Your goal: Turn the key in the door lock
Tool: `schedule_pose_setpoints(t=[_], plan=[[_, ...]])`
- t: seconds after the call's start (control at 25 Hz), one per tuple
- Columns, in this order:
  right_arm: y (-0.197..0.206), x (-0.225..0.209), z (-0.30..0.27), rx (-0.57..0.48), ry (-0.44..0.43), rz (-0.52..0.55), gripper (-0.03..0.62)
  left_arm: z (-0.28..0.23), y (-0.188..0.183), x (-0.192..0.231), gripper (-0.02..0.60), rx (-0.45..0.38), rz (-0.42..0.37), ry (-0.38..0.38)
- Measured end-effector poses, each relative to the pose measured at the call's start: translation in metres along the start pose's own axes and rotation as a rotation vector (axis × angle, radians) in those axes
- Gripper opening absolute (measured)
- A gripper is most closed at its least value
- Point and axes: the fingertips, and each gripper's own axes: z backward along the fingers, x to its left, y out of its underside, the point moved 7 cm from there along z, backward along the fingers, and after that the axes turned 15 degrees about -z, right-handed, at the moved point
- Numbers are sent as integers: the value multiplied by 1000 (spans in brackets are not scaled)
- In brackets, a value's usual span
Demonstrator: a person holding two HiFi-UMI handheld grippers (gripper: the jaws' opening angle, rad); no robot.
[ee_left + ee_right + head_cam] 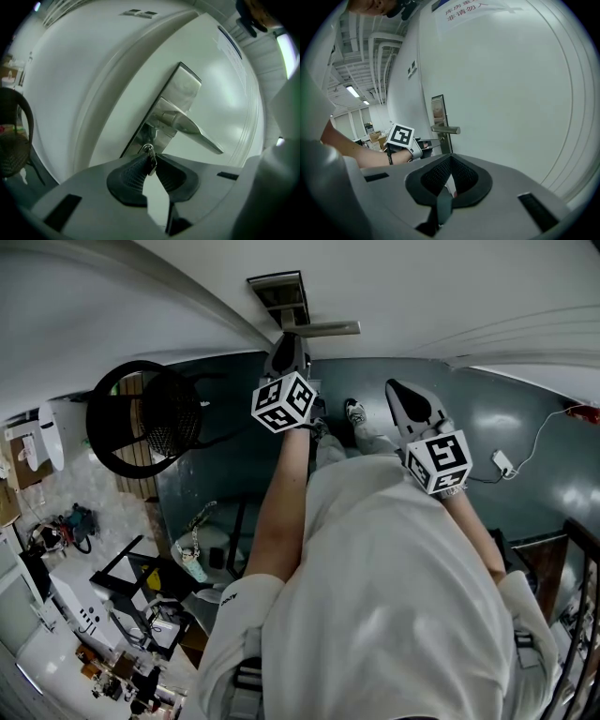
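Pinches the key with the left hand-held gripper, nearly closed on its bow. Keeps it at the keyhole of the steel lock plate, just below the lever handle. Holds the right hand-held gripper fully closed and empty, apart from the white door.
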Motion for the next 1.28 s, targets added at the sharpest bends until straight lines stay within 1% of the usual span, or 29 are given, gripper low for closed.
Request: schedule_pose_setpoints(t=[0.04, 0.08, 0.12, 0.16, 0.2, 0.32, 0.36, 0.4, 0.48, 0.52, 0.56, 0.64, 0.72, 0.84, 0.88, 0.96, 1.04, 1.08, 1.16, 1.28], plan=[[0, 0, 0, 0, 0, 0, -8, 0, 1, 2, 54, -6, 59, 14], [0, 0, -1, 1, -1, 1, -8, 0, 4, 4, 54, -16, 145, 32], [1, 0, -1, 2, -2, 1, -8, 0, 6, 7, 34, -31, 253, 51], [1, 0, -2, 3, -4, 3, -8, -1, 9, 9, 29, -48, 360, 69], [0, 1, -2, 4, -6, 4, -8, -1, 10, 11, 30, -63, 433, 85], [-1, 3, -3, 7, -12, 9, -8, -1, 9, 13, 31, -83, 537, 137], [-1, 3, -3, 9, -12, 8, -8, -2, 10, 14, 32, -92, 590, 164], [-2, 3, -3, 10, -11, 7, -8, -2, 11, 16, 35, -105, 665, 194], [-3, 3, -4, 10, -12, 7, -8, -4, 15, 17, 31, -149, 843, 255], [-3, 4, -4, 10, -13, 7, -8, -4, 16, 17, 31, -171, 908, 279], [-3, 5, -4, 9, -14, 8, -8, -4, 16, 16, 32, -187, 954, 297], [-4, 5, -4, 9, -16, 7, -8, -5, 18, 16, 35, -206, 1037, 326], [-3, 5, -5, 10, -16, 7, -8, -6, 22, 17, 41, -216, 1136, 354], [-3, 7, -6, 10, -18, 9, -8, -7, 27, 16, 43, -226, 1309, 365], [-2, 6, -7, 11, -19, 10, -8, -7, 28, 16, 44, -229, 1351, 364], [-1, 5, -10, 11, -17, 9, -8, -8, 31, 17, 44, -238, 1392, 368], [-2, 4, -11, 11, -15, 7, -8, -10, 32, 17, 46, -248, 1384, 385], [-2, 4, -11, 11, -14, 7, -8, -10, 32, 18, 46, -248, 1358, 391], [-4, 5, -11, 13, -14, 9, -8, -9, 28, 19, 72, -239, 1275, 393], [-5, 4, -13, 15, -20, 13, -8, -7, 25, 20, 74, -212, 1175, 401]])
